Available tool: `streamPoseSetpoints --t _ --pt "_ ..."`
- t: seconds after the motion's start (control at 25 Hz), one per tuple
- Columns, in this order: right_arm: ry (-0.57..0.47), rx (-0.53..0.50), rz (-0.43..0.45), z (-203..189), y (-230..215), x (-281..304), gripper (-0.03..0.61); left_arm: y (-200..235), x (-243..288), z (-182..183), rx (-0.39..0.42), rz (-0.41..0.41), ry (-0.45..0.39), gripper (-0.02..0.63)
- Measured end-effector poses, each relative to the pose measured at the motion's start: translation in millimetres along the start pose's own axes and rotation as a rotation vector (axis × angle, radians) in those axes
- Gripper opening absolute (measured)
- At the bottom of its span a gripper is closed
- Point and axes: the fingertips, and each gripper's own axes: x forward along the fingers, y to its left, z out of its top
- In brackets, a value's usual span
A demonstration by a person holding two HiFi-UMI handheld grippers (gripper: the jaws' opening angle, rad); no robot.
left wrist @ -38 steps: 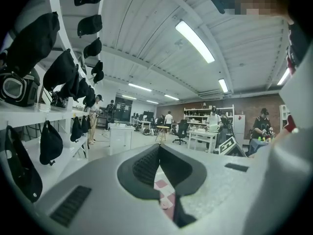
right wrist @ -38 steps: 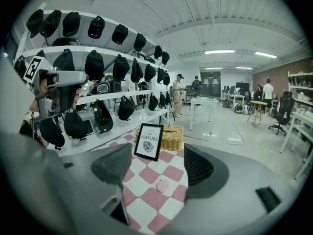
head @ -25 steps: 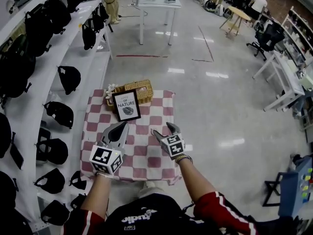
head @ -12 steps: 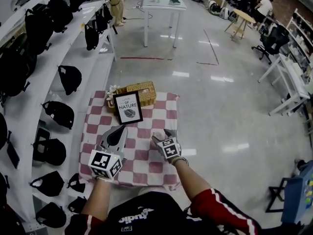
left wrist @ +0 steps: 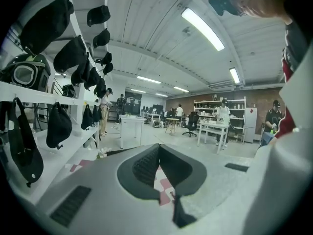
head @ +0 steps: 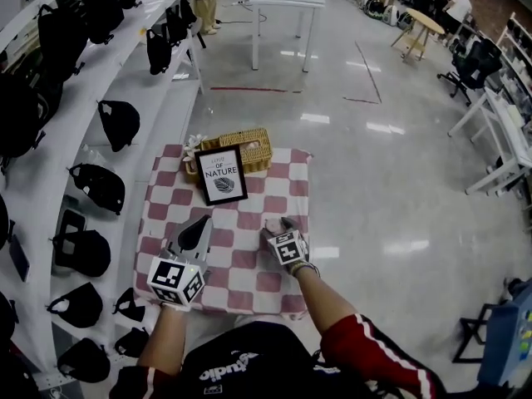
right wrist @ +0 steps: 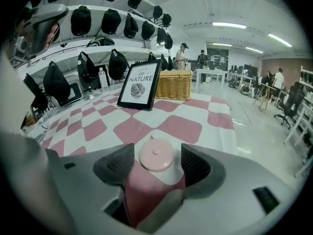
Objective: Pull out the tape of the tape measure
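Note:
A small round pink tape measure (right wrist: 155, 154) lies flat on the pink-and-white checked cloth (head: 249, 266); in the head view the tape measure (head: 271, 224) is only a small pale spot. My right gripper (right wrist: 157, 159) straddles it, a pad on either side with a gap at each. Its jaws have just been closing a little with the tape measure between them, and they stand open. In the head view my right gripper (head: 278, 225) is at the cloth's right side. My left gripper (head: 199, 224) hovers over the cloth's left part, with its jaws together at the tips and nothing held, as the left gripper (left wrist: 157, 148) view also shows.
A black-framed "NATURE" sign (head: 221, 174) leans in front of a wicker basket (head: 241, 148) at the cloth's far edge. White shelves (head: 125, 152) hung with black caps and bags run along the left. The table's right edge drops to shiny floor (head: 374, 189).
Both grippers have sunk toward the cloth. The right one dropped further and now has the tape measure between its jaws.

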Motion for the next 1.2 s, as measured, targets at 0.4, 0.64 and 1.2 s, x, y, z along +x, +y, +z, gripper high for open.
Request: streamPoseSetpoints --t 0.4,0.64,1.2 --pt "0.036 -0.022 -0.023 -4 -5 3 0.236 16 -7 12 -0.031 0.061 0.012 0.005" --pt "0.070 -0.044 0.015 -5 -7 4 0.219 18 -13 21 -0.028 0.082 0.043 0.005" --pt "0.068 -0.056 0.051 16 4 -29 0.219 21 -47 59 -0.012 0.120 0.028 0.005"
